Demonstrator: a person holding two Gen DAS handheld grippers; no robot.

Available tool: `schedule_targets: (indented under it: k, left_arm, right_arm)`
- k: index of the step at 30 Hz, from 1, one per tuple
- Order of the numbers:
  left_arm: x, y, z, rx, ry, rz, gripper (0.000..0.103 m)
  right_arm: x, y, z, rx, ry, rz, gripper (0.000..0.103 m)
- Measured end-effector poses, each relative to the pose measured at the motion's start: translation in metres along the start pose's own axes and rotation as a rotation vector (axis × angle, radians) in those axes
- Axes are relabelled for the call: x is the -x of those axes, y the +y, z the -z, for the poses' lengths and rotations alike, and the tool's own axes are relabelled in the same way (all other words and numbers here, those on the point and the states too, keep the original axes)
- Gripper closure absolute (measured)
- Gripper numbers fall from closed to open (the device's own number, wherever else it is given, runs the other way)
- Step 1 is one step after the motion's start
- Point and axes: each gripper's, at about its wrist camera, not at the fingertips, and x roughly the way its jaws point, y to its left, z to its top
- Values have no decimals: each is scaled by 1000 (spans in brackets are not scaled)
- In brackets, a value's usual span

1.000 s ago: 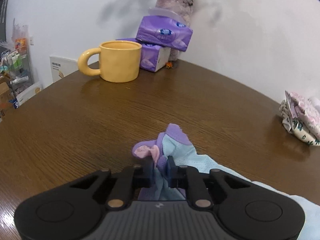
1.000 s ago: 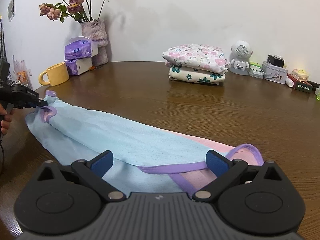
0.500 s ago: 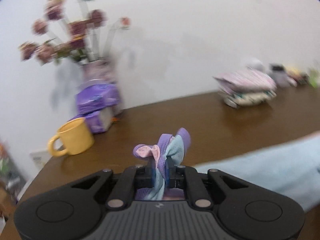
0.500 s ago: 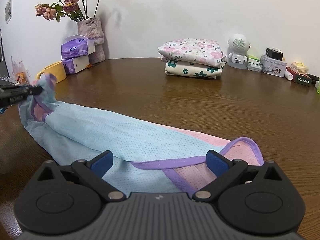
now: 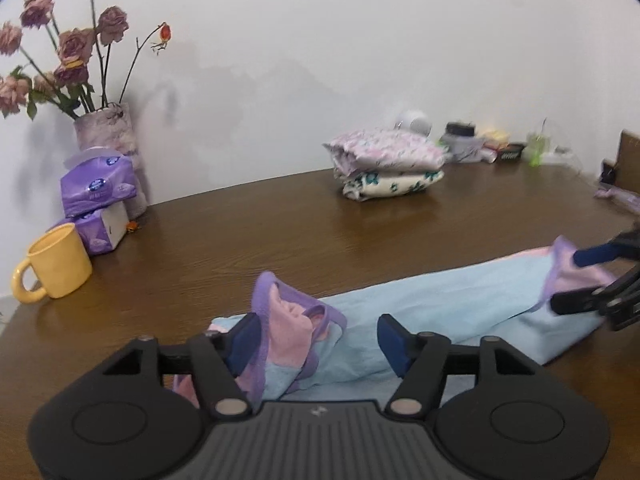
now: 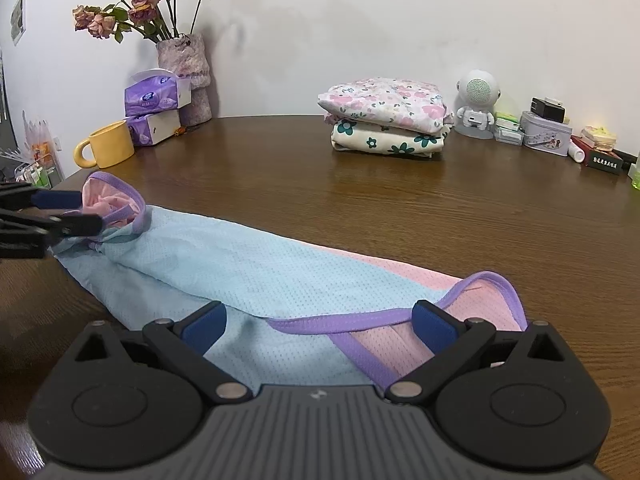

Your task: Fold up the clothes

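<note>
Lay in a long strip, garment point(image 6: 256, 276), on table point(image 6: 400, 208) before folded stack point(image 6: 386, 120). Soft, light, limp; best pinched at purple hem. Left gripper point(image 5: 316, 332) opening, bunched end loose between. Right gripper point(image 6: 318, 322) wide, empty.

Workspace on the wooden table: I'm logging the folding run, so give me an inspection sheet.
Surface: brown wooden table, glossy.
Job's things: blue, pink and purple-trimmed garment lying stretched out; folded floral stack near the wall.
Clutter: yellow mug, tissue packs, vase of dried roses, white robot figure, tins and boxes.
Grippers: left gripper opening, garment end between its jaws; right gripper open over the other end.
Cables: nothing seen.
Surroundings: white wall.
</note>
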Motion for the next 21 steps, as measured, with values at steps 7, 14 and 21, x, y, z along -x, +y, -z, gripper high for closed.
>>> schedule_targets:
  k: [7,14,21]
  left_arm:
    - [-13,43,-13,125,40,85,40]
    - [-33,18,-9,-1,128,285,98]
    - [-33,14,4,36,165,337,51]
  right_arm:
    - [1,5,-1,7,6,8,2]
    - [4,14,-1,21,10,12,2]
    - [4,20,-3,35,27,11,2]
